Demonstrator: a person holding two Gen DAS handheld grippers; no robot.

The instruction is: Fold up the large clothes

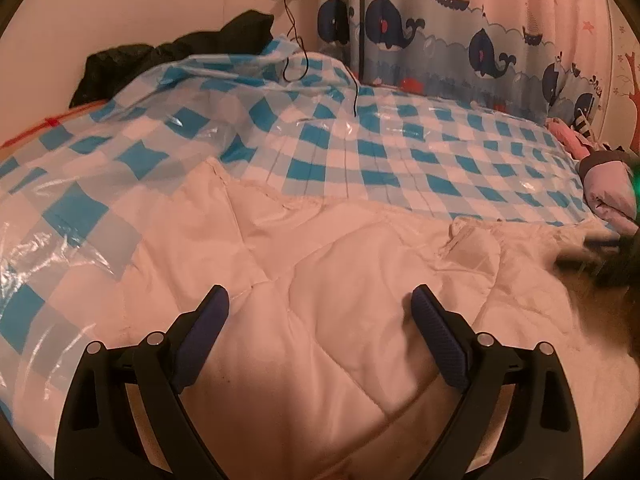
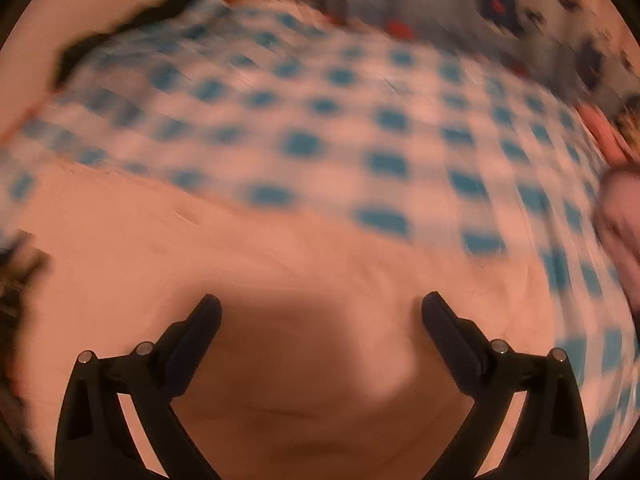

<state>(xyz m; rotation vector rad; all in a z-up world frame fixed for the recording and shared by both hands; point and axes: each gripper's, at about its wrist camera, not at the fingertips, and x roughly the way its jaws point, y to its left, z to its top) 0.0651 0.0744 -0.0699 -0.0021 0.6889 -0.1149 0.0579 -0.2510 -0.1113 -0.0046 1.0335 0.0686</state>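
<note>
A large white quilted garment (image 1: 320, 280) lies spread on a bed covered with a blue-and-white checked plastic sheet (image 1: 400, 152). My left gripper (image 1: 320, 300) is open just above the white fabric, holding nothing. In the blurred right wrist view my right gripper (image 2: 320, 312) is open over the same white garment (image 2: 200, 248), holding nothing. The right gripper shows as a dark blur at the right edge of the left wrist view (image 1: 600, 256), near the garment's furry edge.
A black garment (image 1: 168, 56) is piled by the wall at the back left. A charger cable (image 1: 304, 60) hangs from a wall socket onto the bed. Whale-print curtains (image 1: 460, 40) hang behind. A pink and purple garment (image 1: 604, 184) lies at the right.
</note>
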